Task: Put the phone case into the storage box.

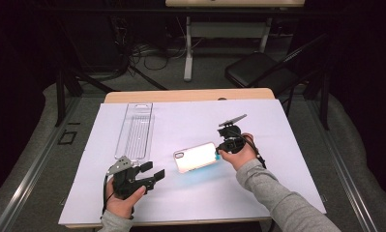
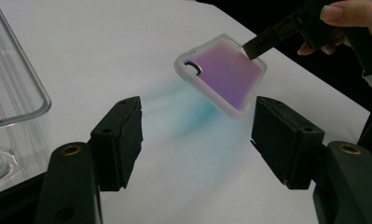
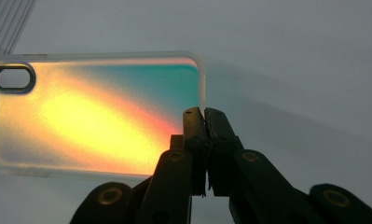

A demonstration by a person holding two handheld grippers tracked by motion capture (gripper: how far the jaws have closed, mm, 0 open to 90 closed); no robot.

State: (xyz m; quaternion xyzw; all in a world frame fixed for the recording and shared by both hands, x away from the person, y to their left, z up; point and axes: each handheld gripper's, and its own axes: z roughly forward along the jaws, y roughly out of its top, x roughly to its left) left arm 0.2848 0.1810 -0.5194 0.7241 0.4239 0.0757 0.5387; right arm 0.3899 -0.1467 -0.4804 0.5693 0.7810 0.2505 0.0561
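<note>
An iridescent phone case with a clear rim hangs tilted just above the white sheet and throws a teal glow onto it. My right gripper is shut on the rim at its right end. In the right gripper view the closed jaws meet at the short edge of the case, whose camera hole is at the far left. My left gripper stands open at the front left, and it points at the case from a short way off with nothing between its fingers.
A long clear plastic tray lies on the sheet at the back left, close beside the left gripper in its own view, tray wall. Beyond the wooden table edge stand a black chair and a desk leg.
</note>
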